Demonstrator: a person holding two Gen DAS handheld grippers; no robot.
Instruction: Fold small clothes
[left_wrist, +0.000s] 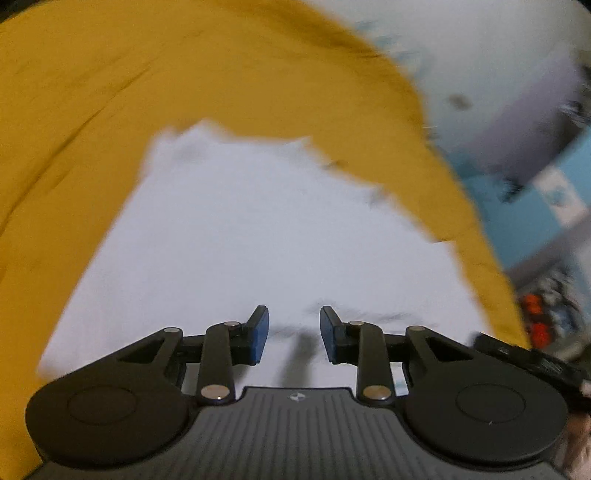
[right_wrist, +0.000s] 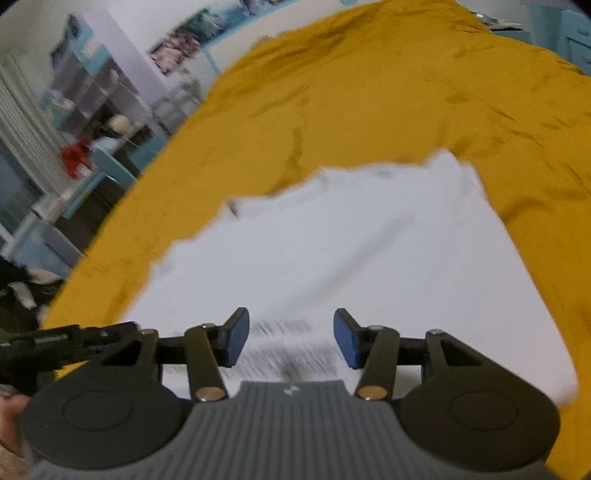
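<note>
A white garment (left_wrist: 251, 236) lies spread flat on a mustard-yellow bedspread (left_wrist: 110, 92); it also shows in the right wrist view (right_wrist: 351, 251) on the same bedspread (right_wrist: 369, 92). My left gripper (left_wrist: 293, 336) is open and empty, just above the garment's near edge. My right gripper (right_wrist: 291, 341) is open and empty, also over the near part of the garment. The other gripper's black body shows at the right edge of the left wrist view (left_wrist: 532, 362) and at the left edge of the right wrist view (right_wrist: 55, 343). Both views are motion-blurred.
Shelves with small items (right_wrist: 99, 103) and light blue furniture (right_wrist: 107, 170) stand beyond the bed's left side. A light blue cabinet (left_wrist: 546, 199) and a white wall (left_wrist: 480, 48) lie past the bed's right edge. A red object (right_wrist: 75, 157) sits on the furniture.
</note>
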